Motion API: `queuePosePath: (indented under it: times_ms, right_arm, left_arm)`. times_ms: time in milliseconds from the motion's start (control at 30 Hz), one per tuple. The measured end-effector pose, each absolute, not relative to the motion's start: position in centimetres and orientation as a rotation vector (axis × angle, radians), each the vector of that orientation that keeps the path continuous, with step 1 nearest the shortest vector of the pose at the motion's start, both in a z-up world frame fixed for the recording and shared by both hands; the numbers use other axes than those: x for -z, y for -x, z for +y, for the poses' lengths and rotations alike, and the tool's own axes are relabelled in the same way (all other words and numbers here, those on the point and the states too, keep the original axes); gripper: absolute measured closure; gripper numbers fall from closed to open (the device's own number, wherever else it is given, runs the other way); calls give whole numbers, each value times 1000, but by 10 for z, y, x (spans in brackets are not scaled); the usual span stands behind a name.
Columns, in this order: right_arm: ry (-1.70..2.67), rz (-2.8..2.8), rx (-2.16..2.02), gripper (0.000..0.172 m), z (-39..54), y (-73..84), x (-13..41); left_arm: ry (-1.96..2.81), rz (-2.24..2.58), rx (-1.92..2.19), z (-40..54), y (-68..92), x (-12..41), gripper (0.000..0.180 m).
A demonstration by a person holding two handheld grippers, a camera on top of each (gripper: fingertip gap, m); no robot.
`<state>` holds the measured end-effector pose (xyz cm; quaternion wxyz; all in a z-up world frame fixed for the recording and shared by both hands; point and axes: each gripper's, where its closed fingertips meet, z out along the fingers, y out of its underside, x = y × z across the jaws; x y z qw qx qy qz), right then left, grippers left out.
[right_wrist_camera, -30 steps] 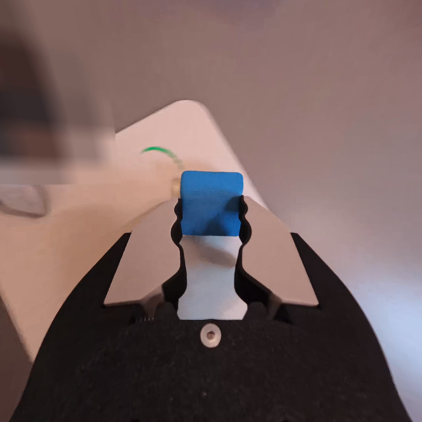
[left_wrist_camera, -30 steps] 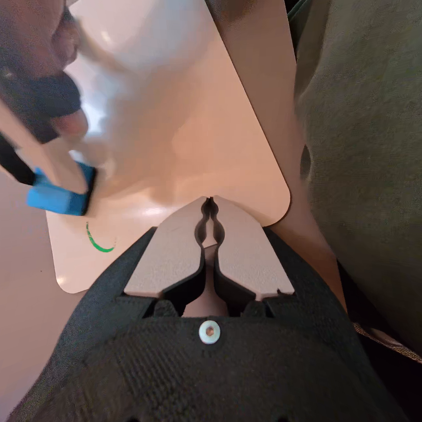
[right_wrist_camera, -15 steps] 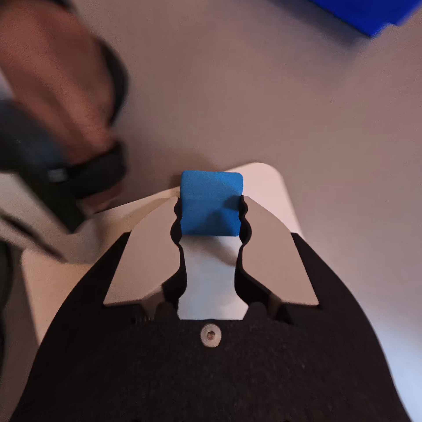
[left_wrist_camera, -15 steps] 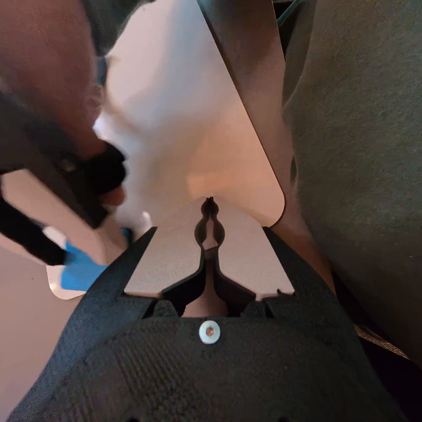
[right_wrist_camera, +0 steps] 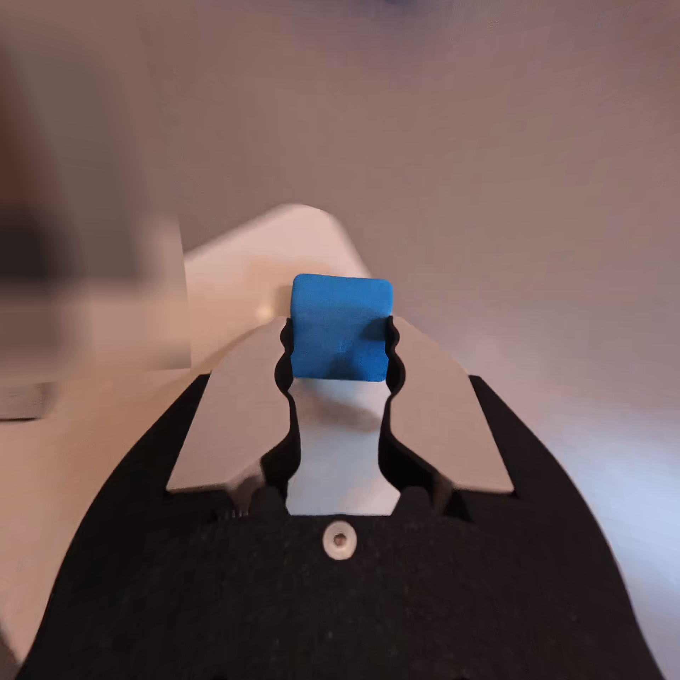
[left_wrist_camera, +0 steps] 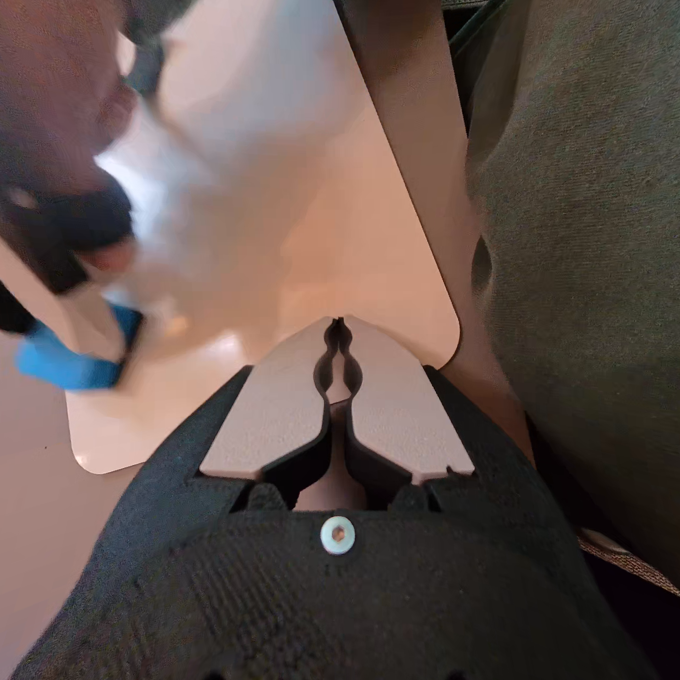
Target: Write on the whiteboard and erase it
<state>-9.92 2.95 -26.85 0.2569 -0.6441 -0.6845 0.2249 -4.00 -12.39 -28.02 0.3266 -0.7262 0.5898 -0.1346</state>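
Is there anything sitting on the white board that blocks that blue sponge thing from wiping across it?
Nothing visible does. The blue eraser, pinched in the right claw, sits on the whiteboard, whose visible surface is bare; the left claw, shut, rests at the near edge.

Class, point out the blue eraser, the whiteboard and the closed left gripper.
blue eraser (right_wrist_camera: 340, 327): right wrist view, top face.
whiteboard (left_wrist_camera: 331, 220): left wrist view, bare surface.
left gripper (left_wrist_camera: 338, 323): left wrist view, where fingers meet.

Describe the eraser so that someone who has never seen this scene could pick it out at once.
Start from the white whiteboard lying flat on the table. At its edge the right gripper has both fingers pressed against a small block, the eraser. It is the only bright blue thing here, a soft-looking, round-cornered block among white and black parts.
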Motion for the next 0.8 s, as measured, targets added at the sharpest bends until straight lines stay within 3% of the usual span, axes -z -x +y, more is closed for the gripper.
queuePosePath:
  times_ms: [133, 200, 300, 467, 533, 800]
  right_arm:
    - [1957, -1604, -234, 123, 121, 0, 265]
    - [2078, -1466, -269, 123, 124, -50, 267]
    - [2163, -1355, -376, 123, 96, -85, 268]
    - [1894, -1763, -554, 123, -28, -20, 267]
    - [1822, -1839, -545, 123, -33, -7, 266]
    - [2197, -1201, -468, 123, 167, -97, 269]
  left_arm:
    - [1895, 1551, 343, -124, 40, 280, 180]
    - [1897, 1552, 349, -124, 40, 280, 180]
    - [1900, 1548, 347, -124, 40, 281, 180]
    - [1905, 1545, 351, -124, 40, 281, 180]
    - [1905, 1544, 349, -125, 40, 281, 180]
    - [1910, 1532, 344, -122, 43, 281, 180]
